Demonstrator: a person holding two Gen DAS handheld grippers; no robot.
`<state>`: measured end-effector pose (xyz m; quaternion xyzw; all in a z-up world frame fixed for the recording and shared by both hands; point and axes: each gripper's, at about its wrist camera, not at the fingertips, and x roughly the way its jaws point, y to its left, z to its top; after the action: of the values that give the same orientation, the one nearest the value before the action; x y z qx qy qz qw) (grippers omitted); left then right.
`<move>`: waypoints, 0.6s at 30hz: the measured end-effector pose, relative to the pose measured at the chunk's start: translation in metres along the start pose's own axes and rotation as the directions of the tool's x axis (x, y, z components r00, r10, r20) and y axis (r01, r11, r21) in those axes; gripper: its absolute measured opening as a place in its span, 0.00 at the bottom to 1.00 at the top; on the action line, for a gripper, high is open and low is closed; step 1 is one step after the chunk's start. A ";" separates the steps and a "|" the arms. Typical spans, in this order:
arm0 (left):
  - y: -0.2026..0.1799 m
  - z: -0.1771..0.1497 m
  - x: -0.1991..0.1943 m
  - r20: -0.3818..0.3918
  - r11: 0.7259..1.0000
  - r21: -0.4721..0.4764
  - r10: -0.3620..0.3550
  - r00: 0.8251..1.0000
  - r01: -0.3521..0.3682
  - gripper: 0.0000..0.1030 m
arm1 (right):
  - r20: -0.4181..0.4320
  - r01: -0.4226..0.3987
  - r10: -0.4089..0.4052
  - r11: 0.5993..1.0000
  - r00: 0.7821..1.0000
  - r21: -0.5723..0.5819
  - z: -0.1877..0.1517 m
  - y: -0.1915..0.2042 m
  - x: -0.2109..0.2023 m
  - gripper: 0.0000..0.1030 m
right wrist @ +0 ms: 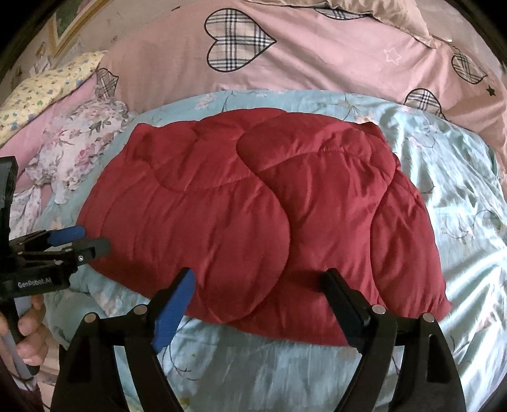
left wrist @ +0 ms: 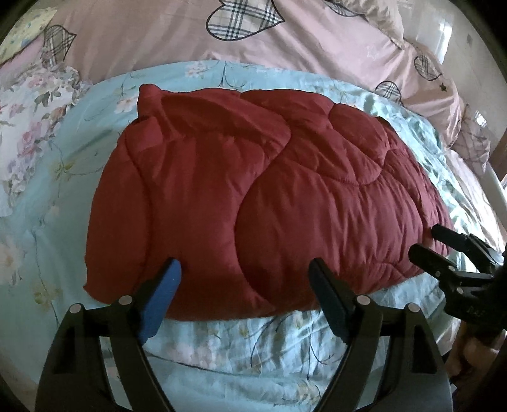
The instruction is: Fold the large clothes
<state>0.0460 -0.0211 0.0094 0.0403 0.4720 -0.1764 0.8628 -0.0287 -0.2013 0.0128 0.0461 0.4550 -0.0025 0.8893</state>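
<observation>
Nearest, left gripper [left wrist: 244, 269], jaws wide apart, nothing between them, tips over the near edge of the red quilted garment [left wrist: 253, 196], whether touching the cloth cannot be told. Blue pad on one finger [left wrist: 161, 294], the other finger dark. Beside it, right gripper [right wrist: 256, 282], jaws likewise wide apart and empty, tips over the same near edge of the garment. In the right wrist view, a hand [right wrist: 30, 329] at the lower left edge, wrapped round the handle of the left gripper, well to the near left of the garment.

Under and in front of the garment, pale blue floral sheet [left wrist: 240, 342], wrinkled, bare along the strip nearest the grippers. On that sheet, the garment itself: folded into a thick padded bundle, a curved flap overlapping on top, lying flat, nothing on it, nothing standing between it and either gripper.

Left of the garment, a white and pink flowered cloth [right wrist: 79, 142], bunched, near the garment's far left corner but apart from it. Further left, beyond that cloth, a yellow patterned pillow [right wrist: 47, 92].

Beyond the garment, past the far border of the blue sheet, a pink cover with plaid hearts [right wrist: 317, 54], running across the whole width. Beyond that again, at the upper right, a beige crumpled cloth [left wrist: 374, 19].
</observation>
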 end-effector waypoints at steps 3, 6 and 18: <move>-0.002 0.008 0.003 -0.004 1.000 -0.004 -0.004 1.000 0.004 0.82 | -0.006 0.005 -0.004 1.000 1.000 0.008 0.005 0.000 0.005 0.84; 0.000 0.013 0.006 -0.013 1.000 -0.016 -0.007 1.000 0.007 0.82 | -0.011 0.012 -0.012 1.000 1.000 0.014 0.008 -0.001 0.010 0.85; -0.004 0.023 0.036 -0.055 1.000 0.012 0.012 0.998 -0.011 0.98 | -0.023 0.084 -0.083 0.995 0.996 0.055 0.019 -0.015 0.037 0.86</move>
<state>0.0807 -0.0399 -0.0078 0.0530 0.4942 -0.1731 0.8503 0.0079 -0.2162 -0.0069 0.0520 0.4652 -0.0520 0.8821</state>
